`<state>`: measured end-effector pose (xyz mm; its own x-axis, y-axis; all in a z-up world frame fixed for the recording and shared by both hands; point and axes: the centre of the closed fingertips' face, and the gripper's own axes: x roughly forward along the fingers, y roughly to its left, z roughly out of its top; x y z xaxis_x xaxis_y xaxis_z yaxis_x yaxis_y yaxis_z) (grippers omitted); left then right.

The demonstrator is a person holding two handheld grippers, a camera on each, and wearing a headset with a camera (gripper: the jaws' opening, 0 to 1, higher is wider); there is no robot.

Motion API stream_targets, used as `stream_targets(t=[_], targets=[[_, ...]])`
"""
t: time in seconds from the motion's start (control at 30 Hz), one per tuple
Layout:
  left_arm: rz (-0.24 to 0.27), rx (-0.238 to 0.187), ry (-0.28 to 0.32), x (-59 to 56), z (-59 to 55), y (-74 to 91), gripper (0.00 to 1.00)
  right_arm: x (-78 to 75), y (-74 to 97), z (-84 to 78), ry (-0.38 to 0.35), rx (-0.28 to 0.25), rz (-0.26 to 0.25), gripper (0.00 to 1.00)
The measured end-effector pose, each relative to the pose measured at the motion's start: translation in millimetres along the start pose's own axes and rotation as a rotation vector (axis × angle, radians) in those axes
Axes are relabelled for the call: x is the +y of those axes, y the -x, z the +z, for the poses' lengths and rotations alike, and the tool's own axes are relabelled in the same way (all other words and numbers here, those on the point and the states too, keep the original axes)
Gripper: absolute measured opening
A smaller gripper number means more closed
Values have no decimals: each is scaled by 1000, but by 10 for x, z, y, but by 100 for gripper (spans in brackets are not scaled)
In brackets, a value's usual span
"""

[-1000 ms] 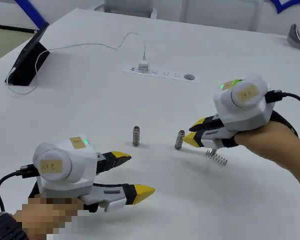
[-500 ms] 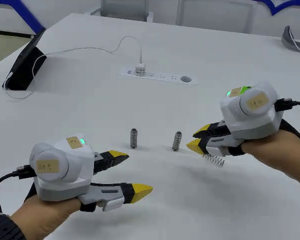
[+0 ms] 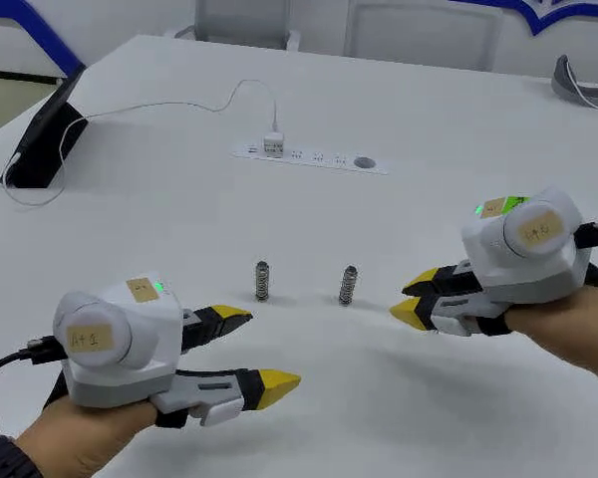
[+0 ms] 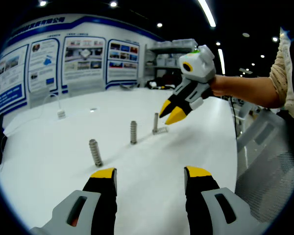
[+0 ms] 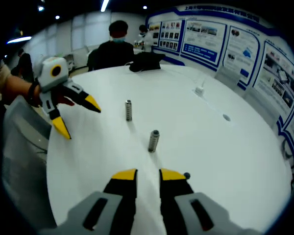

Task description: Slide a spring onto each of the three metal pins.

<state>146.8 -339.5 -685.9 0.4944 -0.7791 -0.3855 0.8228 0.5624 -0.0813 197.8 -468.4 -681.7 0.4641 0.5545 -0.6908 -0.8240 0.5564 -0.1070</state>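
Hovering left gripper (image 3: 269, 346), jaws wide apart

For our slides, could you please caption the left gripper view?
Two spring-fitted pins, a bare pin with a loose spring at its base, and the open right gripper nearby.

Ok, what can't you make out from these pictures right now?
Left gripper view: the bare pin and the loose spring at its base are too small to tell whether they touch.
Head view: the right gripper hides that pin and spring.
Right gripper view: a dark knob beside the fingers is partly cut off by them; unidentifiable.
Both upright springs: coils cover any pins inside.
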Motion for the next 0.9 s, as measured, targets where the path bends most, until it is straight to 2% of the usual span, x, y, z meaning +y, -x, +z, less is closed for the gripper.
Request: stream_targets(t=[0.43,0.9], targets=[[-6,6,-3,-36,-4,-10,56,-129,80,-286,-52,26,-35,19],[-4,18,4,-39,-39,-24,55,-250,-43,-588,-71,91,-38,18]])
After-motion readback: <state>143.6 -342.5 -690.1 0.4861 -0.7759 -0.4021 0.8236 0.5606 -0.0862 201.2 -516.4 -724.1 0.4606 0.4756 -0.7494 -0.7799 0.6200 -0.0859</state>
